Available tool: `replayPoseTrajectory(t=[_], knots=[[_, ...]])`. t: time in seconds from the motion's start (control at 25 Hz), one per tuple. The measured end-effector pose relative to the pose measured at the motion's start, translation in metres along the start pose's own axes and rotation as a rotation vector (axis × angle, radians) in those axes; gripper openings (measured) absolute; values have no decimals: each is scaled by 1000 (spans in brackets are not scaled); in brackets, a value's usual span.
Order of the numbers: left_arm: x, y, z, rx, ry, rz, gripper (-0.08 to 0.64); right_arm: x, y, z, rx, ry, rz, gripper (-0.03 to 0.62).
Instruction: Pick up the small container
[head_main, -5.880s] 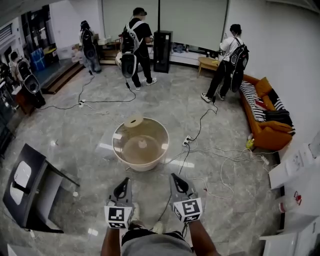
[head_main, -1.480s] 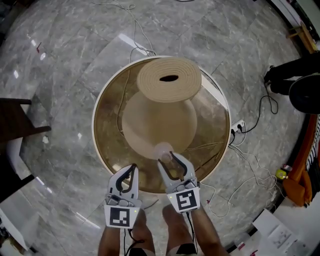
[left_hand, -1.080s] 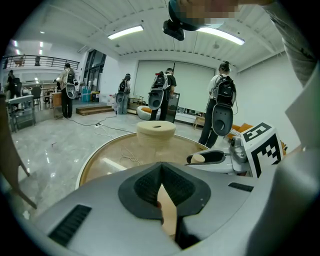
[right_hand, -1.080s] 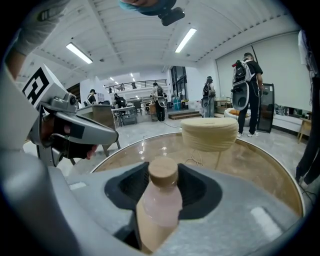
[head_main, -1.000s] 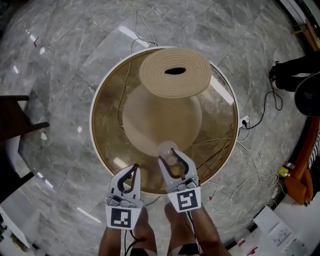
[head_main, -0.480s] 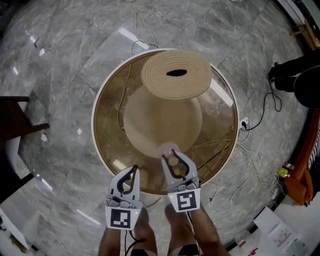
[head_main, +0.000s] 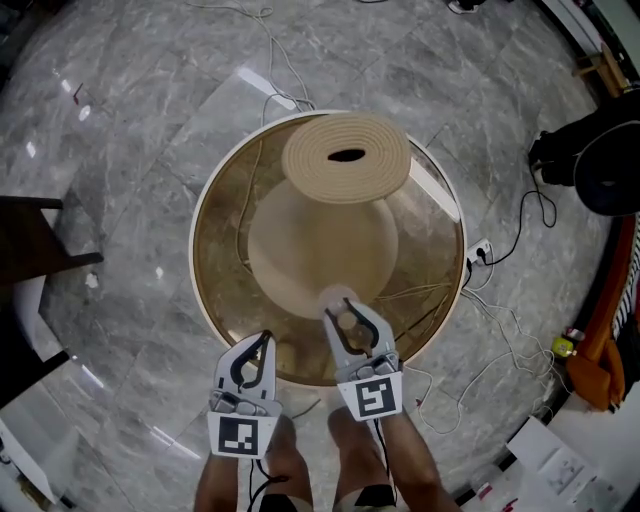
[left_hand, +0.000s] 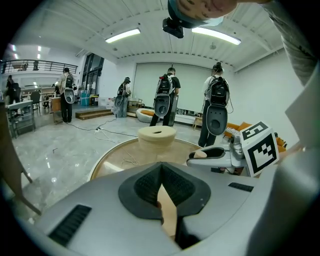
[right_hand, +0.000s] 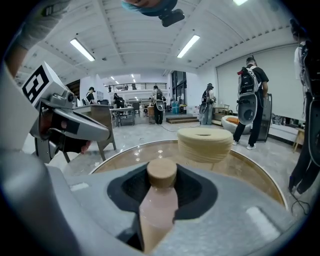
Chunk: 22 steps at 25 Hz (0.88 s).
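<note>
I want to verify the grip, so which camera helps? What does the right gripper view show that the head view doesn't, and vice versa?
Right gripper view only: the body of the pale pink bottle under its tan cap, pinched by the right tool, whose jaws have just been closing; ceiling strip lights. Head view only: the round glass table's whole white rim and an orange sofa. Both: the ribbed beige cylinder on the table and the shut left tool.

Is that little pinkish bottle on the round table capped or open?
Capped. A round tan cap sits squarely on top of the small container, covering its neck, and no opening shows.
</note>
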<state>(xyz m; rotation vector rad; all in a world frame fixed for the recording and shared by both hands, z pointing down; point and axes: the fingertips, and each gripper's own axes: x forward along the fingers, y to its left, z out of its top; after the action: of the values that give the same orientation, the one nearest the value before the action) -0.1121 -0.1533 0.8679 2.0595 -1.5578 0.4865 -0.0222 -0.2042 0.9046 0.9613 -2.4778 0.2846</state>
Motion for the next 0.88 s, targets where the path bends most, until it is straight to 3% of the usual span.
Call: replayPoseTrajectory(t=[0.32,0.68,0.88], knots=[[-36,-13,65,34,-69,2,17,-36,1,68,-4,-33,-3,127],[-98,-37,161,77,-153,4,17,-101,1,172,-13,-102,-9,127],[-136,-47,210,161,-176,-2,17,-141,3,231,-27,-140,-5,127]])
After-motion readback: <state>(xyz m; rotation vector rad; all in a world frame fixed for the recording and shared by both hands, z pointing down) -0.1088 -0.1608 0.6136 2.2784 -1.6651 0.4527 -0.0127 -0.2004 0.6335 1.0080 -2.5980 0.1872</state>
